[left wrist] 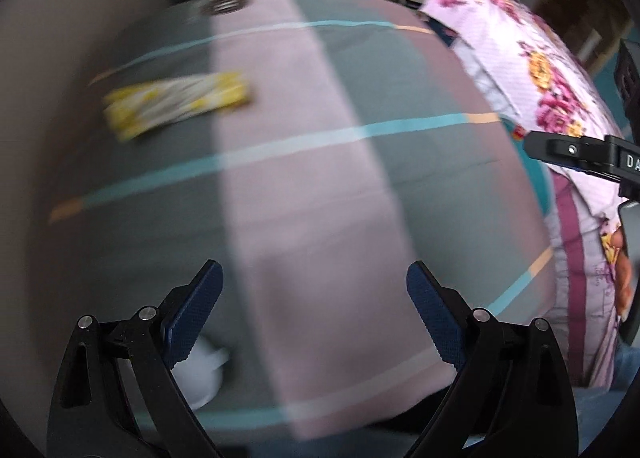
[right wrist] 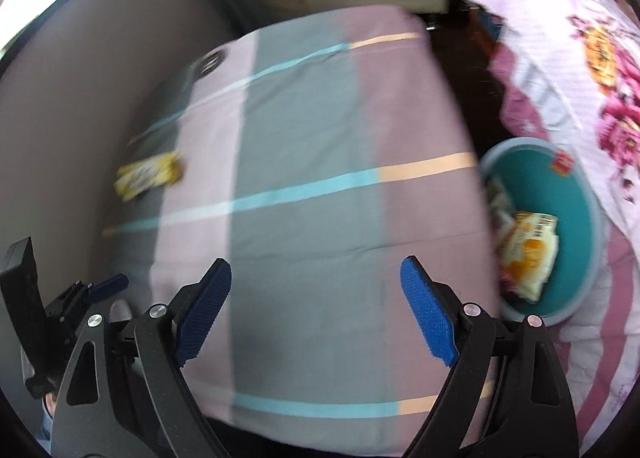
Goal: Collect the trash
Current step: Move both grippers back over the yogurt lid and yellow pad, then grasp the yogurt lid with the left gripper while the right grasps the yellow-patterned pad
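Note:
A yellow and white wrapper lies on the striped bed sheet near the grey wall, far ahead and to the left of both grippers. A blurred white lump, perhaps paper, lies on the sheet beside my left gripper's left finger. My left gripper hangs open over the sheet with nothing between its jaws. My right gripper is open and empty too. To its right on the floor stands a teal bin with an orange and white wrapper inside.
The bed sheet has pink and grey panels with blue and orange lines. A pink floral quilt lies on the right, over the bin's far side. The right gripper's finger shows at the right edge, the left gripper's finger at lower left.

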